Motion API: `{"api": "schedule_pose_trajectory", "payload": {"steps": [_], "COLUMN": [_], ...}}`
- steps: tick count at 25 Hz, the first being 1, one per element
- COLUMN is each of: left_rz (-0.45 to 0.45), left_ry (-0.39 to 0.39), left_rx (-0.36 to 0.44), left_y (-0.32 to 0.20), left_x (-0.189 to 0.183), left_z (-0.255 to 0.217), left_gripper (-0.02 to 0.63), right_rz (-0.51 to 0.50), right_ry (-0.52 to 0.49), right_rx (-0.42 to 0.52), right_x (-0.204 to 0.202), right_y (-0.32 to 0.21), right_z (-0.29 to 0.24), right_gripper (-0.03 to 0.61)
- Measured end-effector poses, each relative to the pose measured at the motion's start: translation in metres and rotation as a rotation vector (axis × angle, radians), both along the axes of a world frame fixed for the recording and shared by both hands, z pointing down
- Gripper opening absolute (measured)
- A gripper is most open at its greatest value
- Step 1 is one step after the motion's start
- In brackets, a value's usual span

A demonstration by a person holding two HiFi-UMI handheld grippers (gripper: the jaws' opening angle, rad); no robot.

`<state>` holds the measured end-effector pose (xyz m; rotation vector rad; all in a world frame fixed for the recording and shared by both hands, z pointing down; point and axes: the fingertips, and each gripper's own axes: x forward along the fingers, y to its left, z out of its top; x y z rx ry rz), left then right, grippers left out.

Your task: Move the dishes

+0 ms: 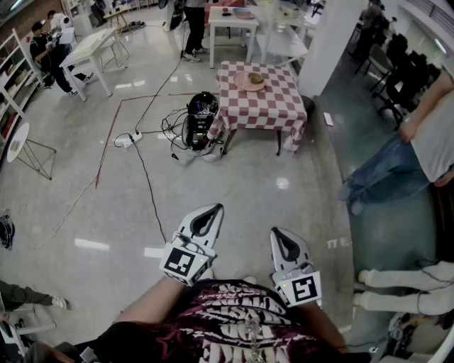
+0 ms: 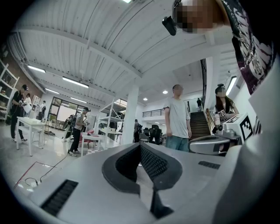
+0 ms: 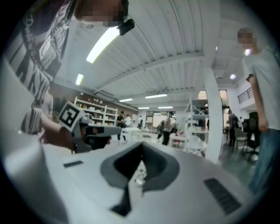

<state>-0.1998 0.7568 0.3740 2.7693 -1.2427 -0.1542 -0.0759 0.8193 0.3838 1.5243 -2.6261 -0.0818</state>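
Observation:
A pink plate (image 1: 249, 80) holding something round sits on a small table with a red-and-white checked cloth (image 1: 266, 105), far ahead across the floor. I hold both grippers close to my body, pointing toward that table. In the head view, my left gripper (image 1: 212, 208) and my right gripper (image 1: 277, 232) each show jaws that meet at the tip. The left gripper view (image 2: 141, 146) and the right gripper view (image 3: 141, 147) show the dark pads pressed together with nothing between them. Both cameras tilt up at the ceiling, so the plate is hidden in them.
A black machine with tangled cables (image 1: 201, 118) stands at the checked table's left side. A white pillar (image 1: 330, 39) rises behind it. A person in jeans (image 1: 394, 159) stands at the right. White tables (image 1: 232, 18) and a round side table (image 1: 19, 140) lie farther off.

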Motion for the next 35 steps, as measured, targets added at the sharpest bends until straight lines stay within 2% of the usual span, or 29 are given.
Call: {"api": "schedule_pose_trajectory", "payload": {"steps": [8,18,23,28,31,35], "left_rz": [0.030,0.103,0.125,0.136,0.142,0.115], "left_ry": [-0.012,-0.012,0.002,0.013,0.051,0.002], "left_rx": [-0.023,-0.030,-0.080,-0.079,-0.067,-0.090], "left_y": [-0.003,-0.017,-0.022,-0.038,-0.046,-0.061], "left_x": [-0.022,-0.040,-0.033,-0.031,-0.025,-0.007], "left_z": [0.013,0.027,0.036,0.041,0.037,0.042], "left_gripper": [0.026,0.026,0.026,0.026,0.026,0.026], "right_rz": [0.003,0.053,0.090,0.109,0.101,0.095], "right_ry": [-0.018,0.001,-0.014,-0.039,-0.046,-0.066], "right_rx": [-0.027,-0.032,-0.046,-0.036,-0.037,-0.053], "right_x": [-0.031,-0.063,-0.053,-0.045,-0.037,-0.017], "right_y": [0.000,-0.004,-0.008,-0.022,-0.032,-0.052], "right_z": [0.003,0.009,0.012,0.016,0.022,0.024], "right_gripper": [0.034,0.034,0.034,0.034,0.034,0.034]}}
